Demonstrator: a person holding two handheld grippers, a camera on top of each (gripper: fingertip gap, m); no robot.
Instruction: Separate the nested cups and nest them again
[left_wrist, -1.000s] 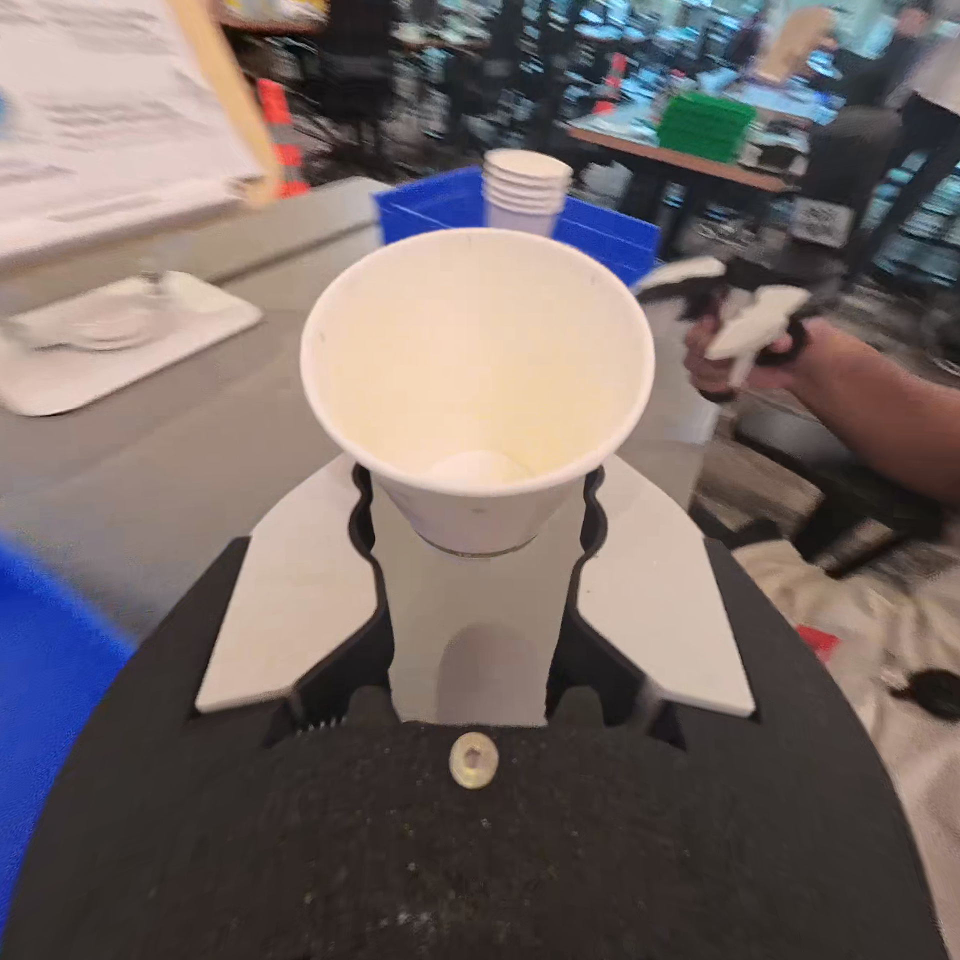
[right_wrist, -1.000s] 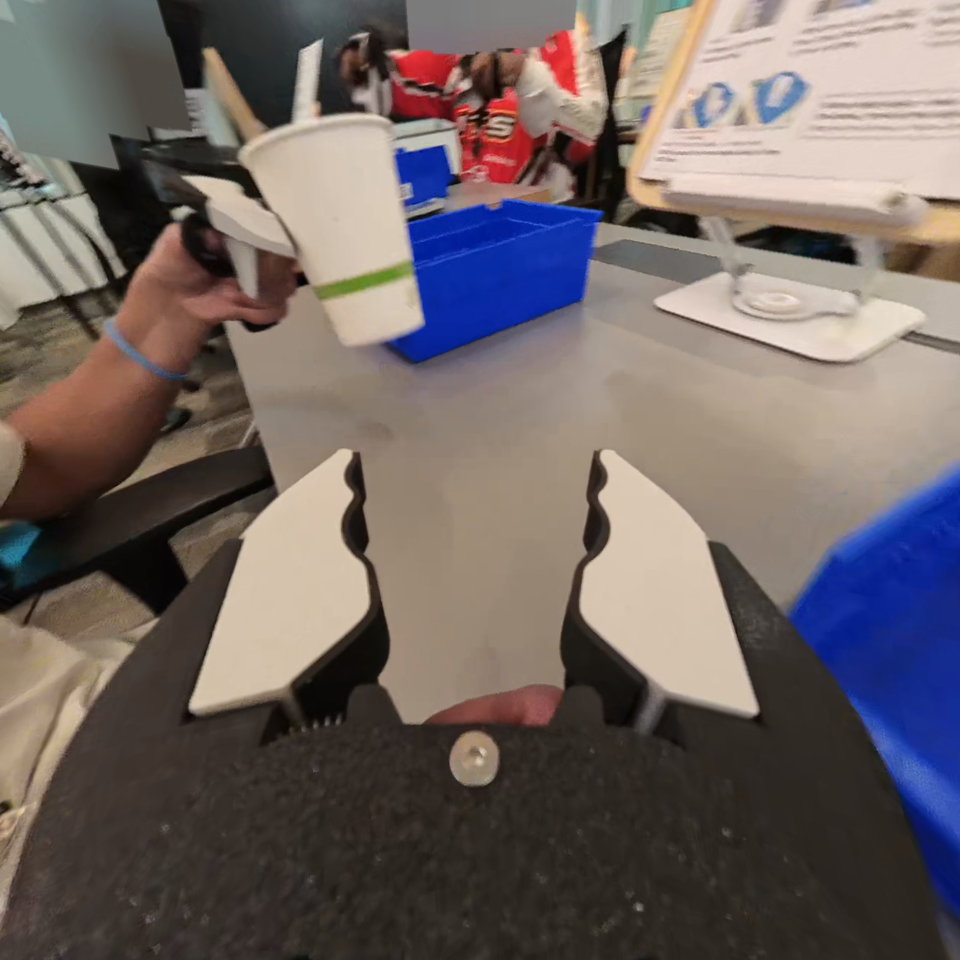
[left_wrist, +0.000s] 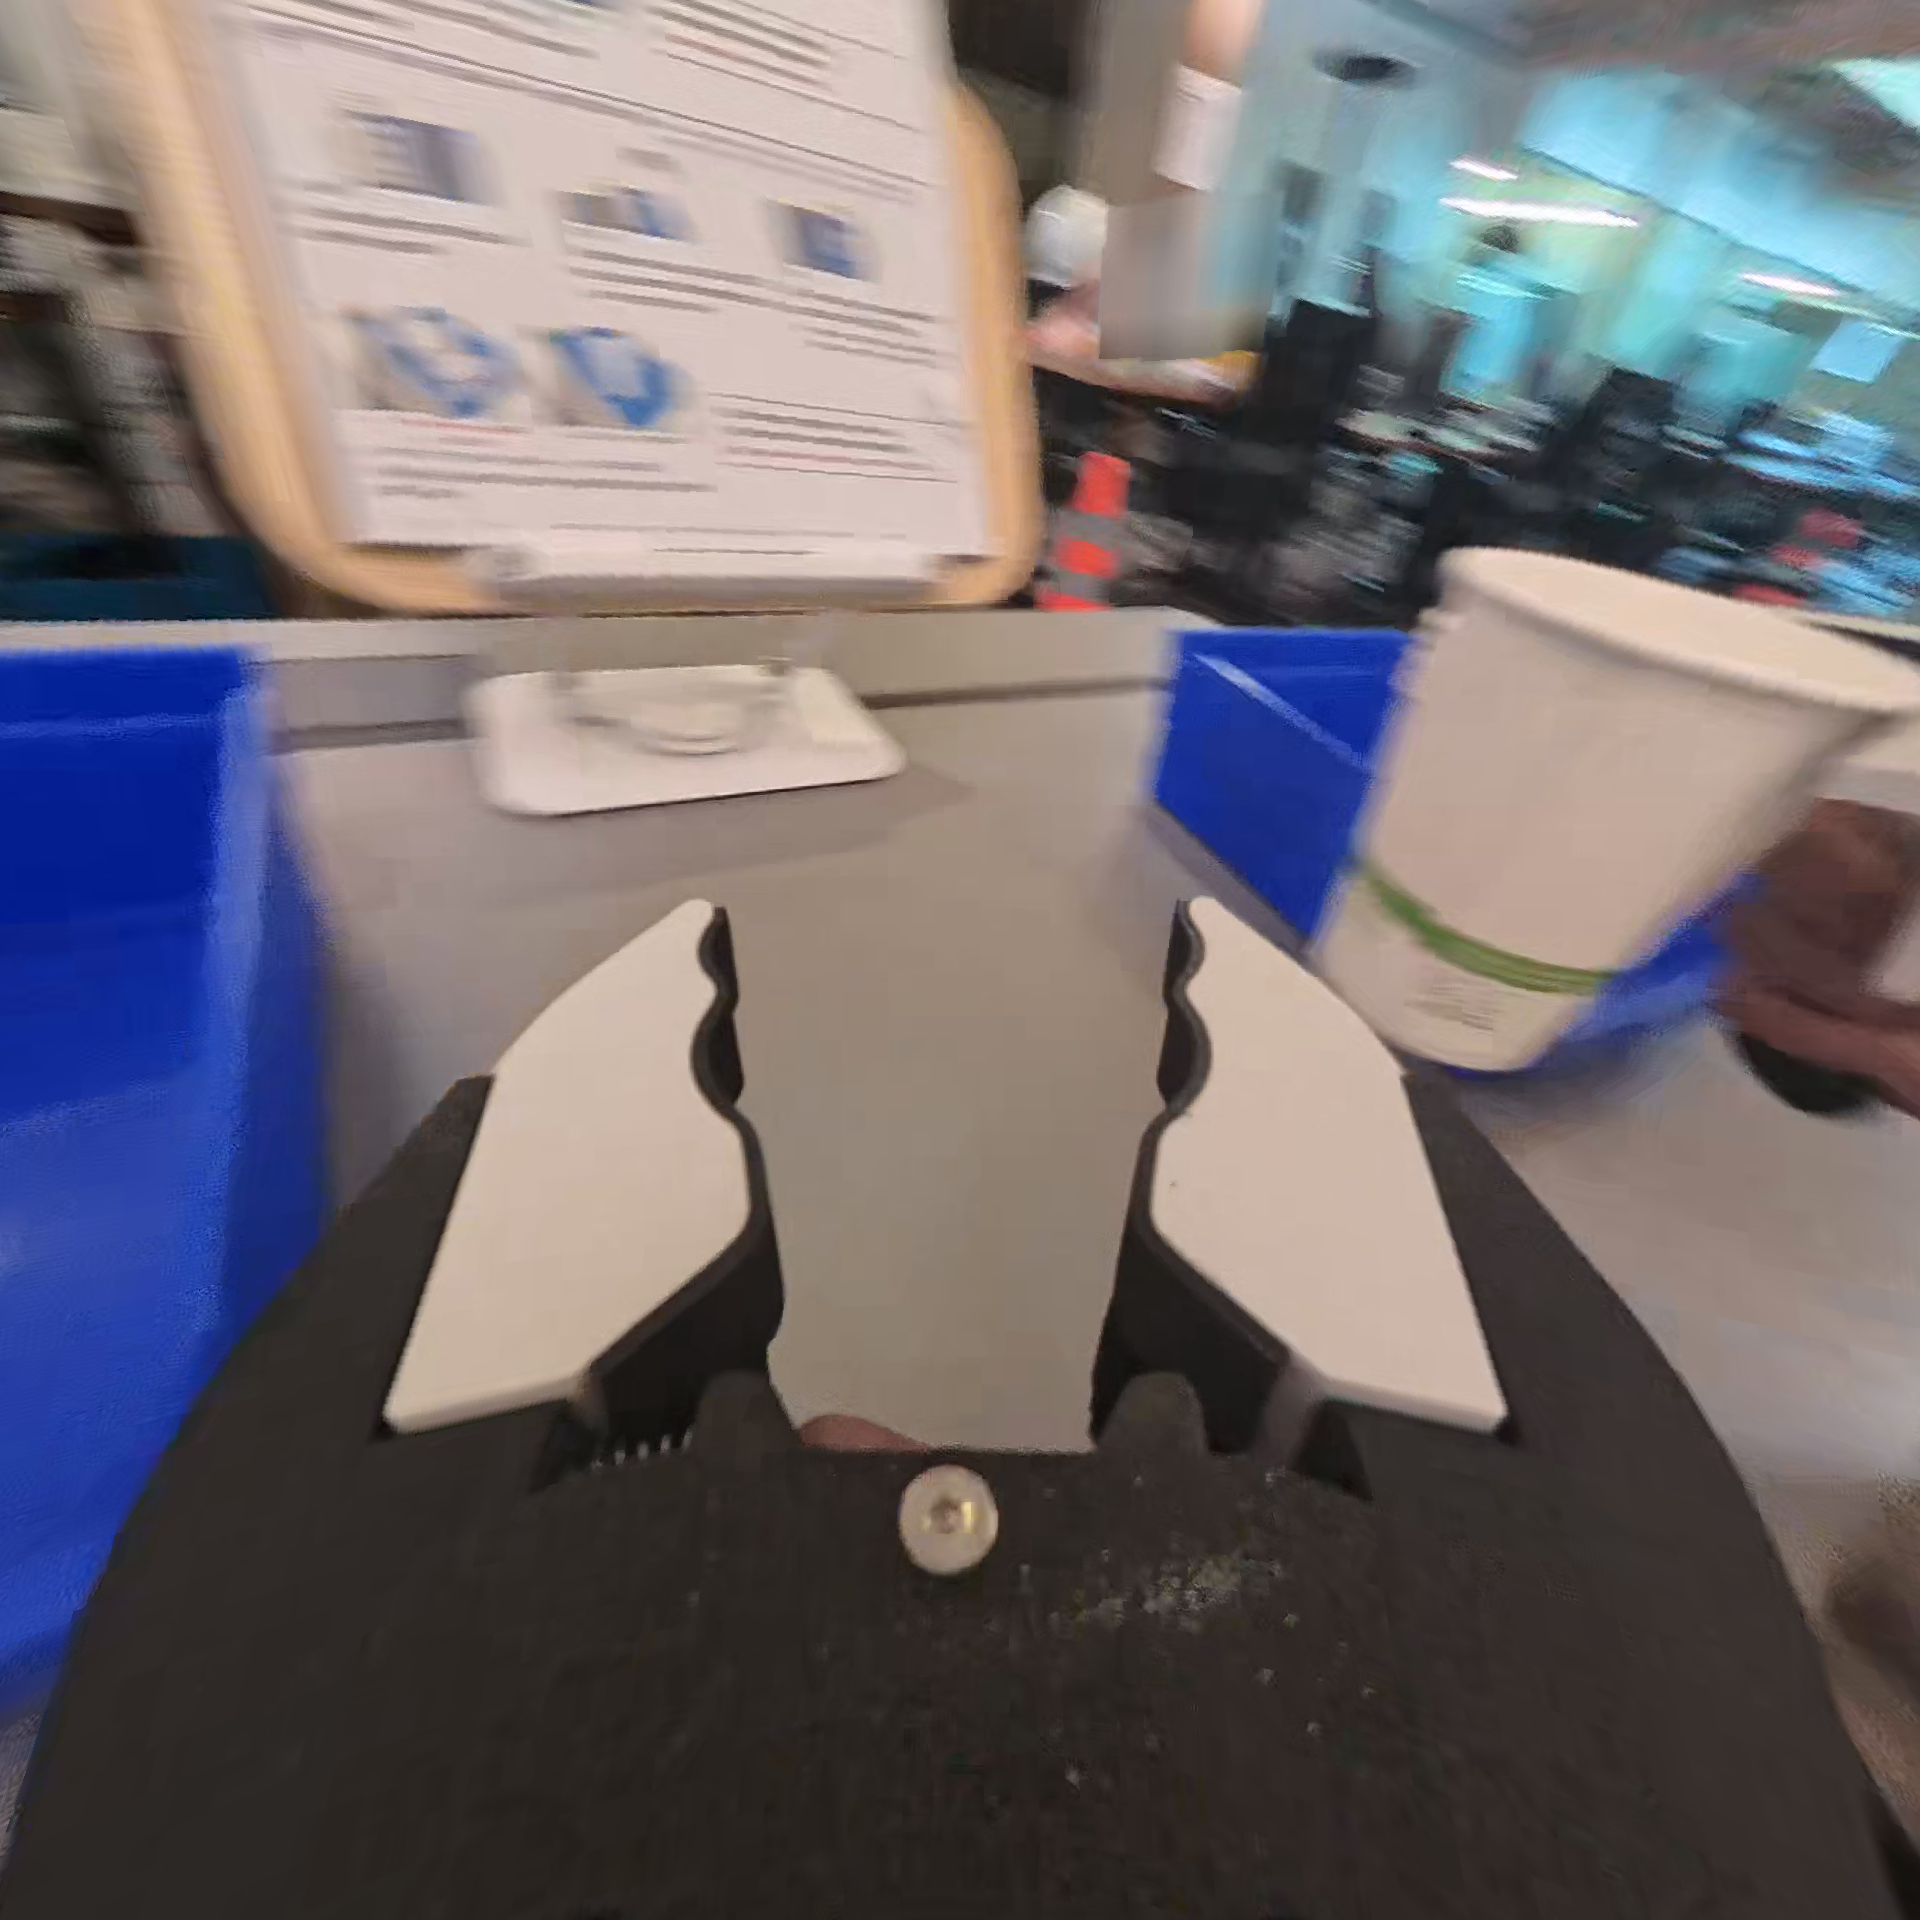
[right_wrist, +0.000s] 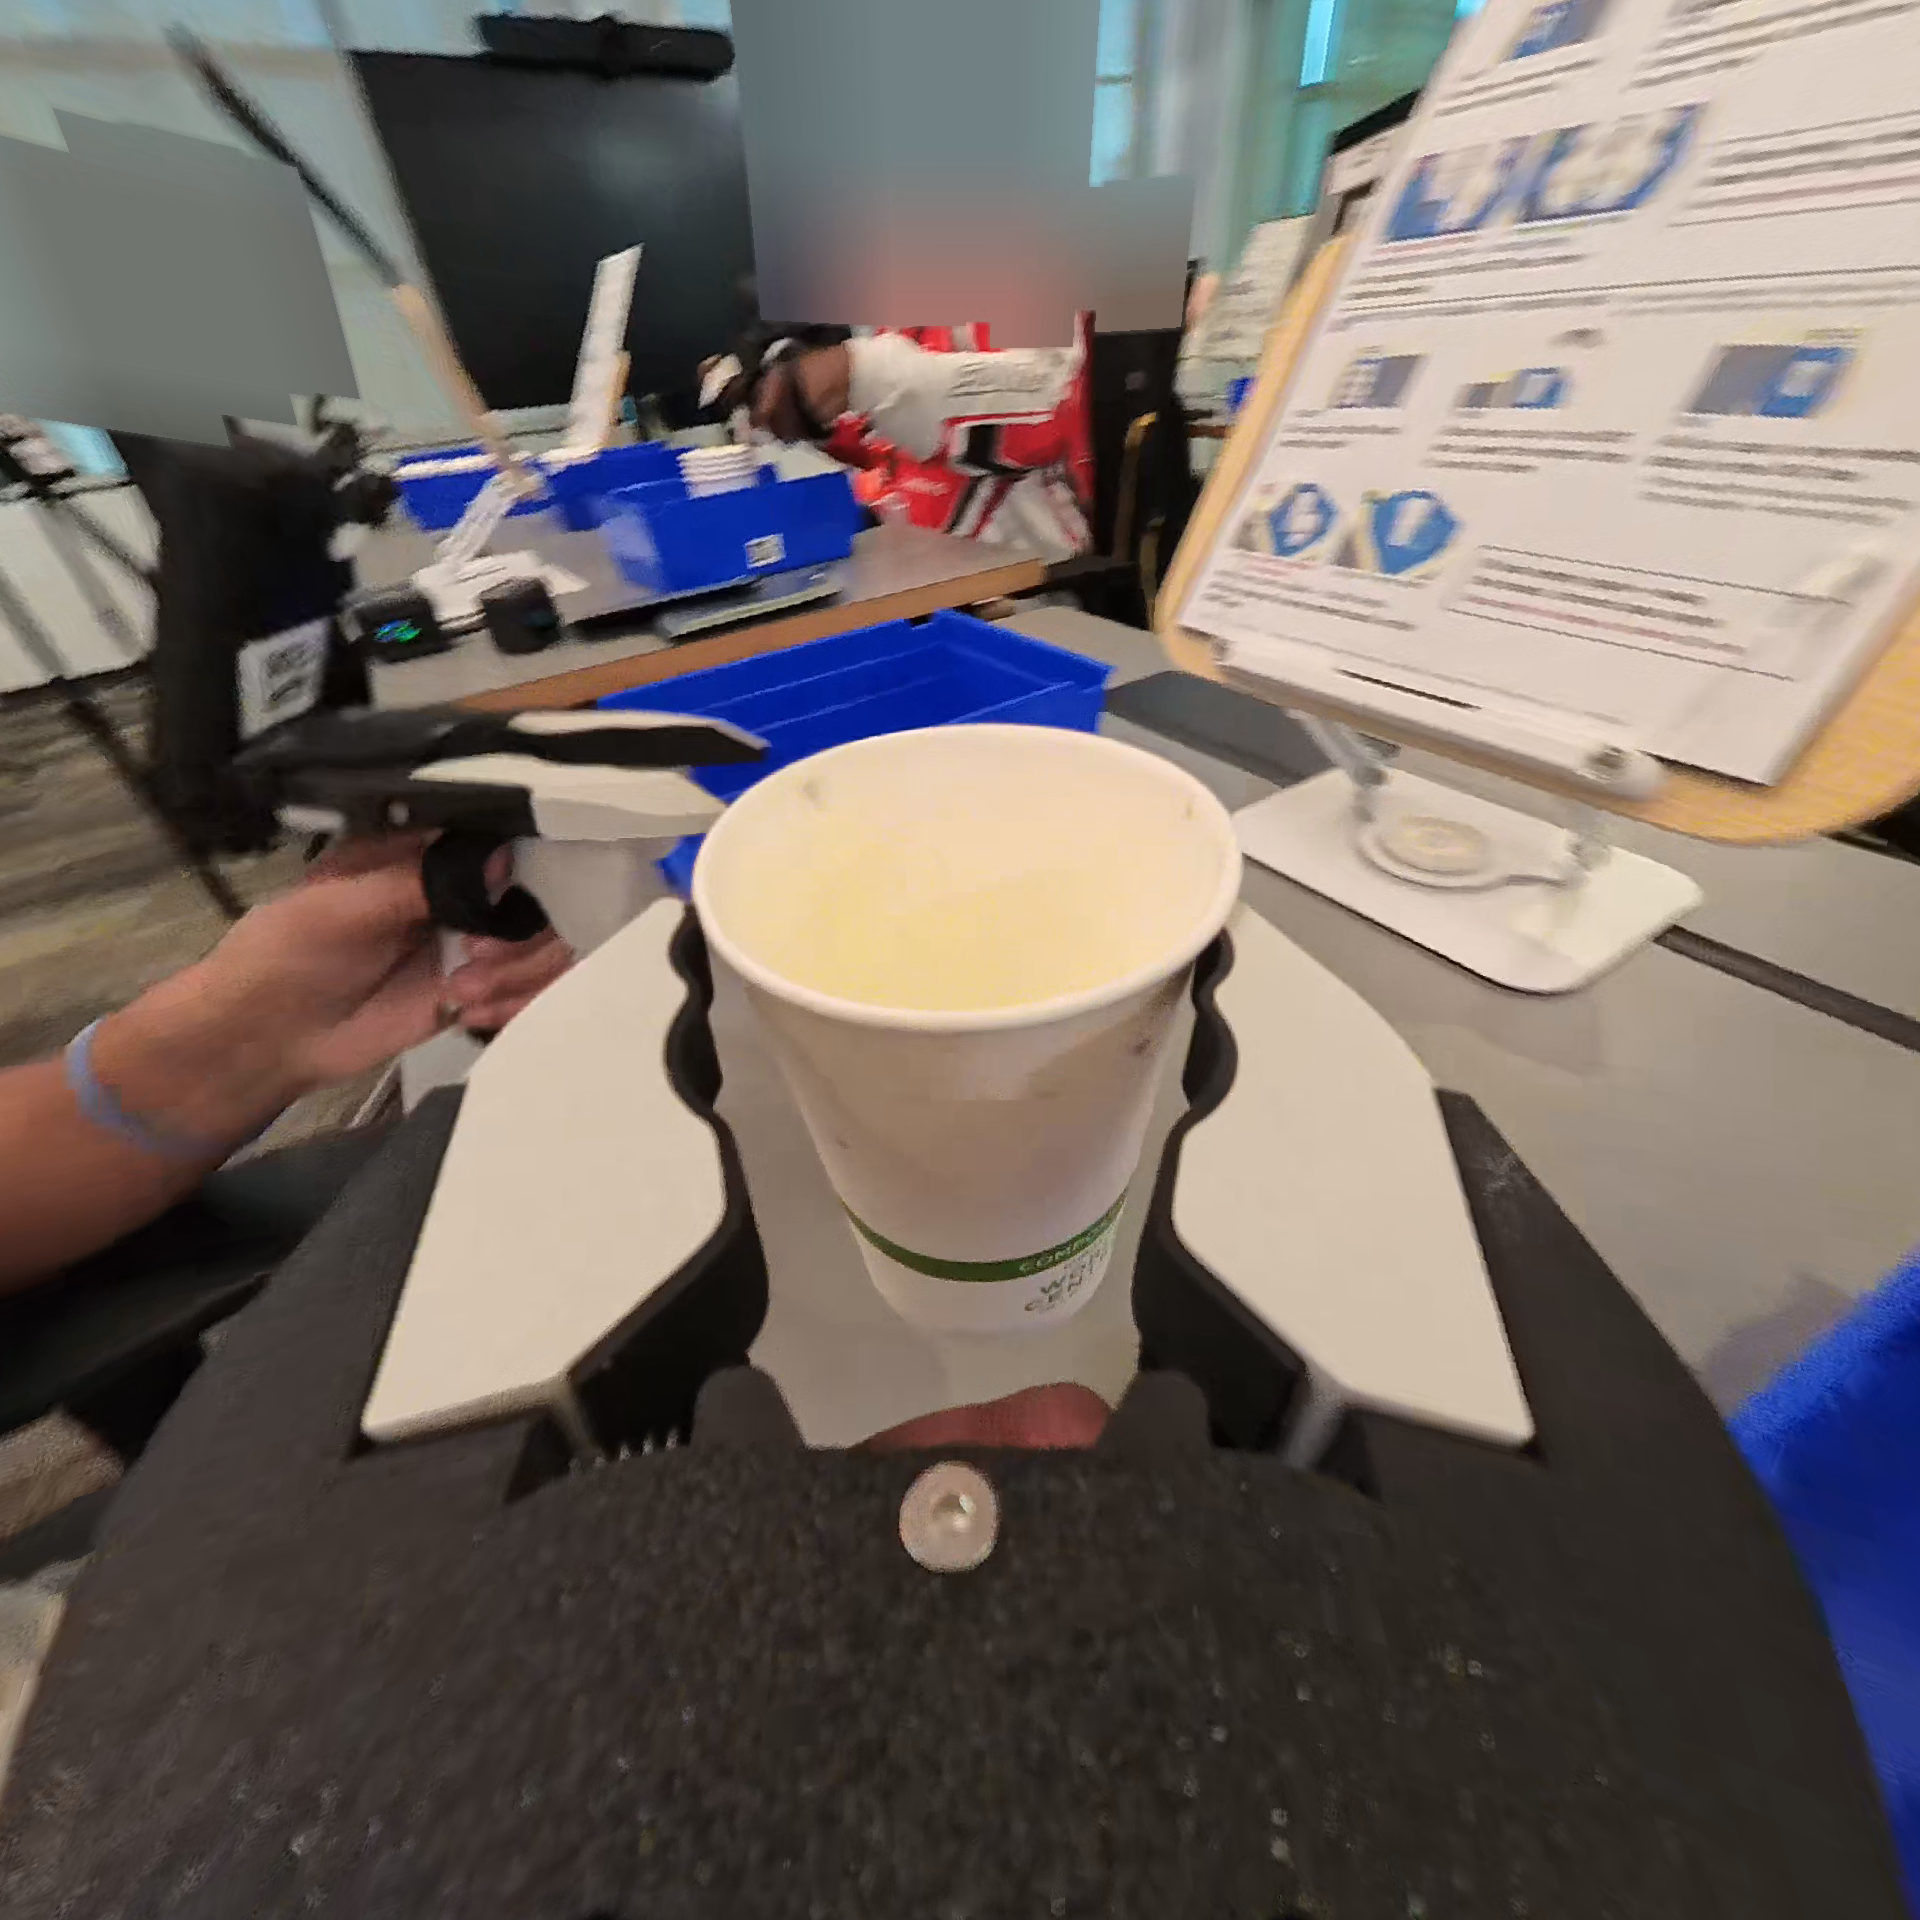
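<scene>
1. Our right tool (right_wrist: 951, 961) is clenched on a white paper cup with a green band near its base (right_wrist: 966, 1049), its two fingers pressing the cup's sides just below the rim; the cup is upright, mouth up, held above the grey desk (right_wrist: 1558, 1122).
2. Our left tool (left_wrist: 951, 997) is released: its fingers stand apart with only bare desk between them. In the right wrist view it shows at the left, level with the cup's rim and just beside it, gripping nothing.
3. From the left wrist view the cup hangs at the right, tilted, in front of a blue plastic bin (left_wrist: 1257, 800). A second blue plastic bin (left_wrist: 125, 935) sits at the near left.
4. Farther off, a printed sheet on a wooden clipboard stand (left_wrist: 623, 312) rises from a white base at the far middle of the desk.
5. We judge that the cup is in transit, with one cup separated and carried alone. We see no stack of cups here.
6. The next move calls for finding the mating cup, aligning base over mouth, and lowering squarely so that the rims do not catch.
</scene>
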